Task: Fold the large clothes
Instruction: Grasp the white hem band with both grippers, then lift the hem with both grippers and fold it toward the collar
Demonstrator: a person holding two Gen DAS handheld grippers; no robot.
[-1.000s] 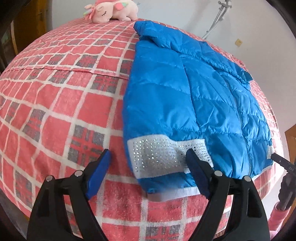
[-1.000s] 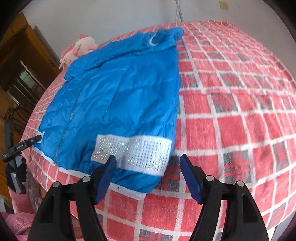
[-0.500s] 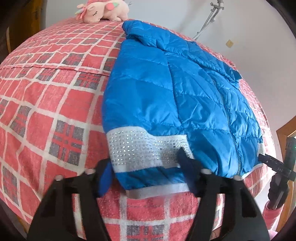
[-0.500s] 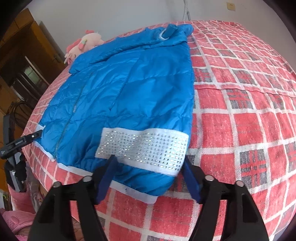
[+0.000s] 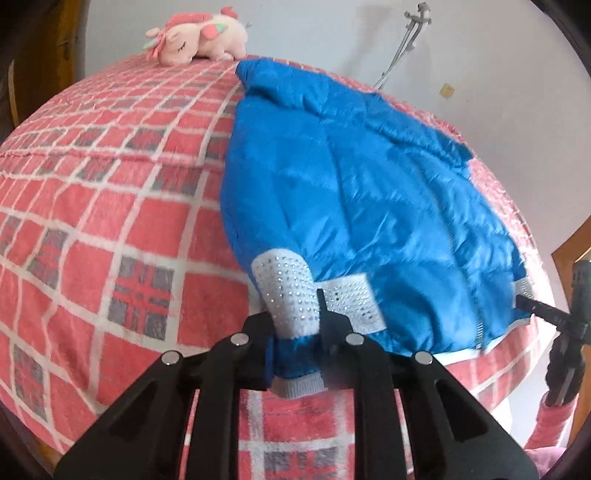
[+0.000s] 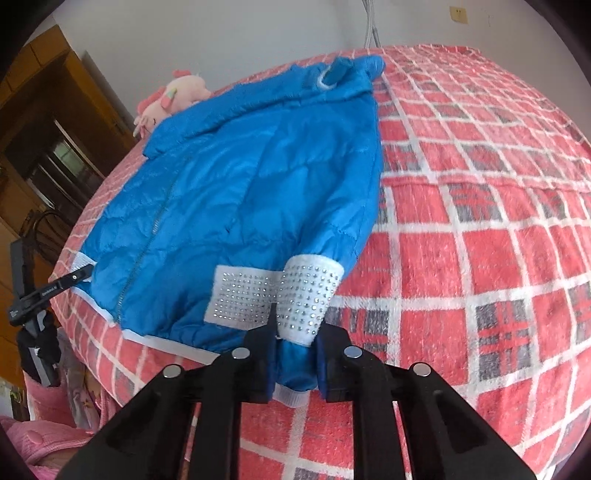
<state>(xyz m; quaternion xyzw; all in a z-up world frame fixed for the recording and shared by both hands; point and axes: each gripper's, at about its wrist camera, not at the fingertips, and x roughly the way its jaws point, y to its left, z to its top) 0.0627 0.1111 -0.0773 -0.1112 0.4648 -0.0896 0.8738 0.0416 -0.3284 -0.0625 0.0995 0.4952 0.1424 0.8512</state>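
The blue puffer jacket (image 5: 362, 192) lies spread on the bed (image 5: 110, 221), its studded white cuffs at the near hem. The left gripper (image 5: 295, 354) pinches one sleeve cuff (image 5: 291, 295), and the right gripper (image 6: 295, 354) pinches the other cuff (image 6: 306, 295). A pink plush toy (image 5: 199, 35) rests beyond the collar; the pinched fabric hides the gripper pads.

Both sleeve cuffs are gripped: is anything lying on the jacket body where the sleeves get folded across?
Nothing visible: the blue quilted jacket front is bare. The pink plush toy sits beyond the collar on the red plaid blanket.
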